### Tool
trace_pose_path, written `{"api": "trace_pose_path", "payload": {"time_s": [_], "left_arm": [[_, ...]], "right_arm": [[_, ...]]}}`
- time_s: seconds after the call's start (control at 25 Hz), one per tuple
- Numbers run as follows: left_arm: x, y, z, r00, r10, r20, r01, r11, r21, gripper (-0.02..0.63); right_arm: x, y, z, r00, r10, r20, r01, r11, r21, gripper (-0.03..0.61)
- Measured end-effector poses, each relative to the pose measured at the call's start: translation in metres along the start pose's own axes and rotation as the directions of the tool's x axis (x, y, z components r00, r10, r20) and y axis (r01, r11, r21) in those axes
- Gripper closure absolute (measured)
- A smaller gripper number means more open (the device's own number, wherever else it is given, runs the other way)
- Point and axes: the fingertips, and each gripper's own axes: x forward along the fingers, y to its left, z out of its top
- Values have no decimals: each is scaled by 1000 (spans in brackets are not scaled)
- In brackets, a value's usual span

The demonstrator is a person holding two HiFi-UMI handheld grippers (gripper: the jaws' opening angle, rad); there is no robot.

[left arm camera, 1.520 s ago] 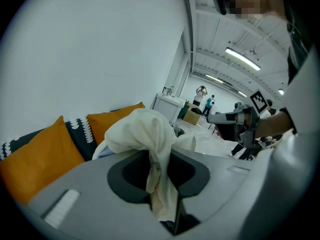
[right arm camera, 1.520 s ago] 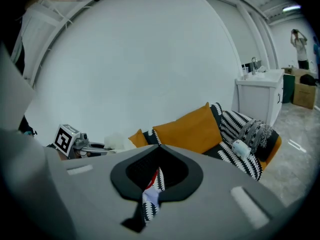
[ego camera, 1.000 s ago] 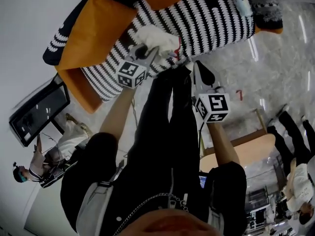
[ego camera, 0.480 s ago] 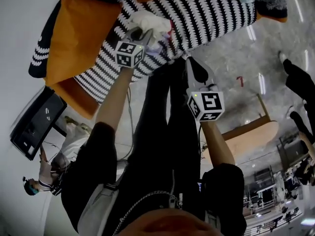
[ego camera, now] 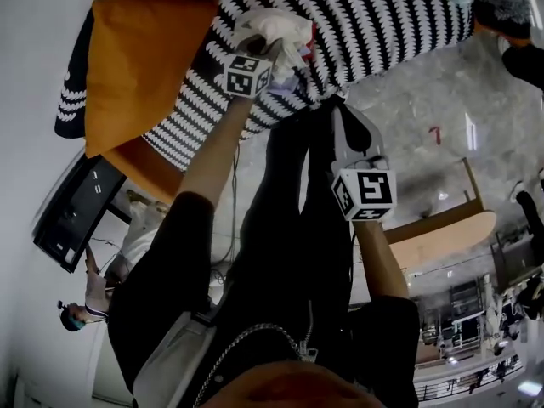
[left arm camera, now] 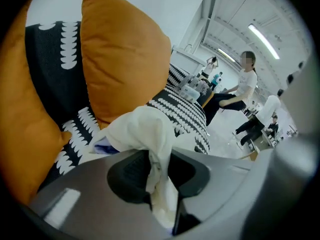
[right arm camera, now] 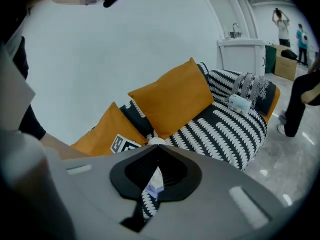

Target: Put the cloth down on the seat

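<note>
A white cloth (ego camera: 274, 31) hangs bunched over the black-and-white patterned sofa seat (ego camera: 382, 24). My left gripper (ego camera: 263, 51) is shut on it. In the left gripper view a fold of the cloth (left arm camera: 142, 131) is pinched between the pads of that gripper (left arm camera: 159, 156), and the rest billows out ahead above the seat (left arm camera: 187, 115). Whether the cloth touches the seat I cannot tell. My right gripper (ego camera: 340, 113) hovers lower, off the sofa's front edge, jaws together and holding nothing. From the right gripper (right arm camera: 157, 151) I look at the sofa (right arm camera: 225, 129).
Orange cushions (left arm camera: 125, 54) (right arm camera: 172, 101) lean on the sofa back. A pale cylinder (right arm camera: 240, 104) and a patterned cushion (right arm camera: 252, 88) lie at the sofa's far end. A wooden table (ego camera: 433, 245) stands on the grey floor at my right, a monitor (ego camera: 72, 215) at my left, and people stand around.
My left gripper has carried the cloth farther out over the seat, toward the cushions. The right gripper has stayed in about the same place.
</note>
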Motion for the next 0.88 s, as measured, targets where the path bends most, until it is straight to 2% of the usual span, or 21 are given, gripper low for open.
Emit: {"api": "trace_pose_path", "payload": {"time_s": [0.08, 0.24, 0.32, 0.4, 0.48, 0.64, 0.76, 0.88], "left_arm": [[12, 1, -10, 999, 2, -43, -1, 1000, 6, 529], [30, 17, -39, 994, 22, -103, -27, 999, -46, 529], [36, 25, -51, 990, 38, -136, -45, 998, -42, 529], [43, 30, -57, 983, 51, -176, -56, 998, -26, 531], [48, 32, -58, 979, 44, -201, -56, 997, -51, 529], [41, 29, -46, 986, -6, -167, -12, 994, -105, 493], [19, 21, -39, 991, -17, -131, 8, 998, -67, 389], [-9, 15, -26, 996, 12, -85, -12, 1000, -10, 368]], "right_arm": [[0, -4, 1, 1000, -4, -3, 4, 1000, 13, 577], [7, -5, -3, 1000, -7, -9, 8, 999, 44, 577], [11, -3, -7, 1000, -8, -13, 9, 999, 50, 577], [12, -5, -10, 1000, -14, -16, 15, 998, 53, 577], [11, -7, -12, 1000, -21, -19, 22, 998, 57, 577], [6, -2, -11, 1000, -29, -10, 30, 998, 57, 577], [-2, 12, -7, 1000, -22, -1, 22, 998, 51, 577], [-10, 26, 1, 1000, -15, 6, 15, 1000, 1, 577]]}}
